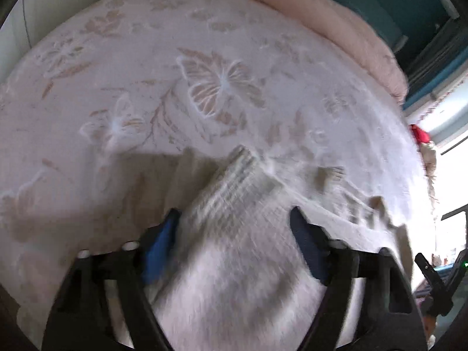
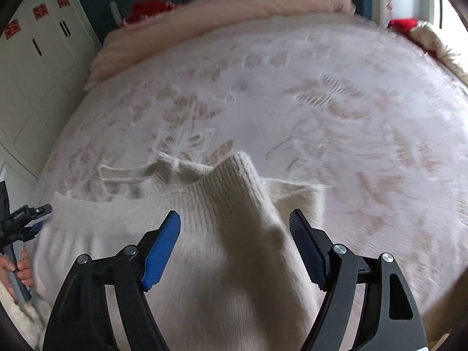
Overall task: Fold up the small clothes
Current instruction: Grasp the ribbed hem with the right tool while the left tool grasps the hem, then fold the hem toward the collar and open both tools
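A cream knitted sweater (image 2: 222,234) lies on a white bedspread with beige butterfly and leaf patterns (image 2: 321,117). Its ribbed cuff or collar end (image 2: 234,172) points away from me. My right gripper (image 2: 234,219) is open, its jaws wide on either side of the knit fabric, just above it. In the left wrist view the same sweater (image 1: 234,234) fills the space between the jaws of my left gripper (image 1: 234,216), which is open too. The left gripper also shows at the left edge of the right wrist view (image 2: 23,222), held by a hand.
A pink fluffy blanket (image 2: 234,8) is bunched along the far edge of the bed. Red items (image 2: 149,8) lie behind it. White cabinets (image 2: 35,58) stand at the left. A window side with bright light is at the right of the left wrist view (image 1: 450,175).
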{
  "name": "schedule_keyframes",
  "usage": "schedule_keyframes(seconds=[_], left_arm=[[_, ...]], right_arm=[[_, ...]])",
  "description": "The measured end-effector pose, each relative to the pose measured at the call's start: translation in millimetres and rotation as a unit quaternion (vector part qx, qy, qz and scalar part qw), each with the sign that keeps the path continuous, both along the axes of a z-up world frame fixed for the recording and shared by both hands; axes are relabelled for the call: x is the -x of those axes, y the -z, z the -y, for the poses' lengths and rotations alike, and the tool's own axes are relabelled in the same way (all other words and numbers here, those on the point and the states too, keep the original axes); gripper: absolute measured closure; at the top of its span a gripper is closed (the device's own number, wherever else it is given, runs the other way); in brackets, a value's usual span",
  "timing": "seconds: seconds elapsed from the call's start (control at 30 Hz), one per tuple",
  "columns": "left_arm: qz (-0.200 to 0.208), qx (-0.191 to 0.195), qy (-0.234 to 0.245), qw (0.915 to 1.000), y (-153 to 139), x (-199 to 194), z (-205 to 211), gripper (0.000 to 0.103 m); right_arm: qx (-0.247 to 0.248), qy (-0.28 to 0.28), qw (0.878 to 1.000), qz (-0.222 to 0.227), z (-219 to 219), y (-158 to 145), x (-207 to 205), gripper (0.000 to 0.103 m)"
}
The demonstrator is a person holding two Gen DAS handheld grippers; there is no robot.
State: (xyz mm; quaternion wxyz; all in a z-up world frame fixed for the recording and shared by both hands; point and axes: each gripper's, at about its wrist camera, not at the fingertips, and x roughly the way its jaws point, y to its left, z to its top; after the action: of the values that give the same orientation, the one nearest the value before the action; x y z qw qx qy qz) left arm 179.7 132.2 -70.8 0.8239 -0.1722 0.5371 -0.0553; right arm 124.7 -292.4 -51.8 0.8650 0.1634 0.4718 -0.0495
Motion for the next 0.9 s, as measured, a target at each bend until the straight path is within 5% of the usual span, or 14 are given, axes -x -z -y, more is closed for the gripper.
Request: schedule_keyframes(seconds=[0.03, 0.07, 0.1, 0.37, 0.43, 0.57, 0.63, 0.77, 0.9], left_arm=[[-0.005, -0.001, -0.001, 1.0000, 3.8, -1.1, -0.6, 0.059], [-0.008, 0.002, -0.004, 1.0000, 6.1, -1.5, -2.1, 0.083], [-0.007, 0.002, -0.010, 0.9999, 5.0, -2.1, -4.3, 0.089], [0.087, 0.030, -0.005, 0.9958, -76.4, -9.1, -6.2, 0.094], [0.083, 0.015, -0.009, 0.9964, -72.7, -22.3, 0.0, 0.093], [0.009, -0.057, -0.001, 0.9983, -0.9, -52.5, 23.1, 0.086], [0.010, -0.086, -0.001, 0.9963, 12.6, -43.0, 26.1, 0.085], [0.075, -0.060, -0.021, 0.9952, -32.7, 7.6, 10.2, 0.064], [0.106, -0.022, -0.003, 0.9941, -61.2, 65.4, 22.5, 0.055]], right_arm=[[-0.003, 0.004, 1.000, -0.010, -1.0, 10.2, -7.8, 0.033], [-0.013, 0.005, 1.000, -0.021, -0.9, 19.7, -11.1, 0.070], [-0.028, 0.009, 0.999, -0.040, 0.8, 29.0, -16.6, 0.094], [-0.077, 0.052, 0.989, 0.113, 23.5, -53.8, 16.3, 0.096], [-0.056, 0.068, 0.992, 0.091, 32.7, -40.1, 4.0, 0.095], [-0.052, 0.082, 0.994, -0.045, 43.0, 47.6, -28.5, 0.093], [-0.034, 0.089, 0.995, -0.012, 36.1, 33.7, -16.5, 0.085], [0.007, 0.073, 0.995, 0.070, 4.9, -31.5, 24.9, 0.074], [-0.060, 0.002, 0.995, 0.075, -48.9, -36.2, 43.7, 0.075]])
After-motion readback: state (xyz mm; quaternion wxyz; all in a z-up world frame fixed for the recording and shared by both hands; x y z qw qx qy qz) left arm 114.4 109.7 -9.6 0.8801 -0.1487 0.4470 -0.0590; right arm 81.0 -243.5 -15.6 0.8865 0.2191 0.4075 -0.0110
